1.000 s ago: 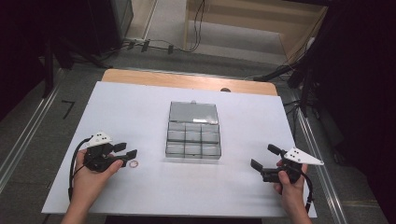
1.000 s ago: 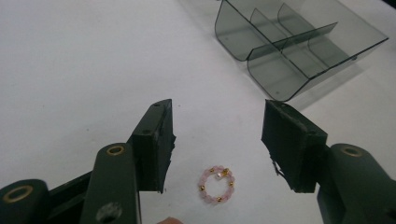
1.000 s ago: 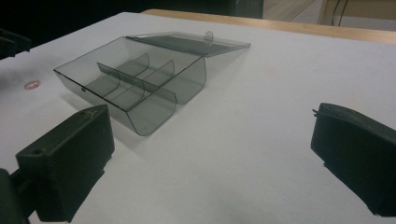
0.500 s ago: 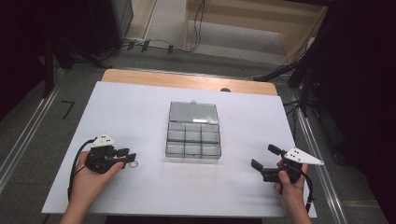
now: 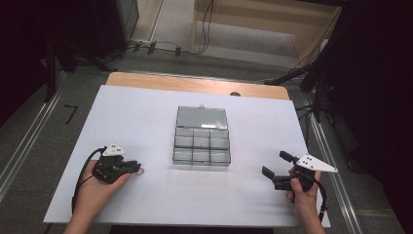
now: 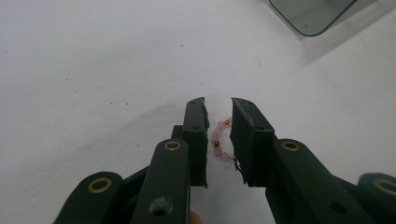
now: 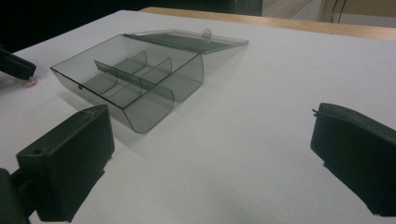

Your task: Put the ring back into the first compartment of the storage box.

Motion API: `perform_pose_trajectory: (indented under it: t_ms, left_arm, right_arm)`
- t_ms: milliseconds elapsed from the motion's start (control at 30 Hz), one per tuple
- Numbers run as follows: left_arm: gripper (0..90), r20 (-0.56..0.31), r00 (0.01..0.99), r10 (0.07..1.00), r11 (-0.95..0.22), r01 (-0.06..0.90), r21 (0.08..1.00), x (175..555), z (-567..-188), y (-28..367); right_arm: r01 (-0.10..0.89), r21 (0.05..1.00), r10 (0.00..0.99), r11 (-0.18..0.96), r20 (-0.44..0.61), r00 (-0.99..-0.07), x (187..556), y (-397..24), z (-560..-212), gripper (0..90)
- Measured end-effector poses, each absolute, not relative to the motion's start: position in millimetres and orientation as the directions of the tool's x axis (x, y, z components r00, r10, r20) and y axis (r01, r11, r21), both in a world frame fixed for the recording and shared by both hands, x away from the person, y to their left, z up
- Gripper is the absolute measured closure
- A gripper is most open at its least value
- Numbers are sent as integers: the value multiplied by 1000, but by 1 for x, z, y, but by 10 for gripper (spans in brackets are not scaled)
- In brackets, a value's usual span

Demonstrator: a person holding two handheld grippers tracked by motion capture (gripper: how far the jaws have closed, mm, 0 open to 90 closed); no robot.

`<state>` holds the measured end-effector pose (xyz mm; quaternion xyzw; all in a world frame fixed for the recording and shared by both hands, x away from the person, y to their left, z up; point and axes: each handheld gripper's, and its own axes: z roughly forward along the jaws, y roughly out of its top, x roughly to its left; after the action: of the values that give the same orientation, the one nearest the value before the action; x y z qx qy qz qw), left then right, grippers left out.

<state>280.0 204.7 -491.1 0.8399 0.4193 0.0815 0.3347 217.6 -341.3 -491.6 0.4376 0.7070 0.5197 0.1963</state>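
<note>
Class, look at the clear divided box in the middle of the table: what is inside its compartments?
The clear box stands with its lid folded open. Every compartment that shows looks empty. The pink bead bracelet lies outside it, on the table.

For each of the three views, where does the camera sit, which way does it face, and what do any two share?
High view: above the person's side, facing forward and down on the table; both hands and hand-held grippers show.
Left gripper view: on the left hand-held gripper, looking along its jaws at a bead bracelet between them.
Right gripper view: on the right hand-held gripper, facing the open box.
Shared: the high and right views both show the box.
</note>
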Motion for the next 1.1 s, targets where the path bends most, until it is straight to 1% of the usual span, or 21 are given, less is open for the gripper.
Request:
perform_pose_trajectory:
  t_ms: [133, 233, 367, 467, 667, 867, 1100]
  left_arm:
    - [772, -112, 637, 763, -442, 640, 628, 279, -494, 201]
    - [824, -73, 637, 768, -452, 619, 642, 276, -496, 200]
    - [839, -22, 650, 760, -490, 595, 638, 274, -496, 197]
    - [871, -1, 654, 757, -508, 589, 629, 273, -495, 193]
    - [873, -33, 637, 770, -476, 609, 634, 274, -495, 195]
    - [888, -124, 632, 765, -422, 637, 645, 278, -495, 202]
    - [888, -144, 644, 752, -406, 624, 668, 277, -489, 202]
  right_arm:
    - [415, 906, 823, 77, 177, -539, 218, -341, -491, 0]
    - [421, 904, 824, 77, 180, -537, 217, -340, -492, 0]
    - [416, 906, 821, 78, 178, -542, 218, -339, -492, 0]
    - [417, 905, 821, 82, 175, -543, 218, -339, -492, 0]
    - [417, 905, 821, 82, 175, -543, 218, -339, -492, 0]
    - [417, 906, 823, 76, 180, -539, 218, -340, -491, 0]
    - [414, 907, 824, 75, 177, -538, 218, -341, -491, 0]
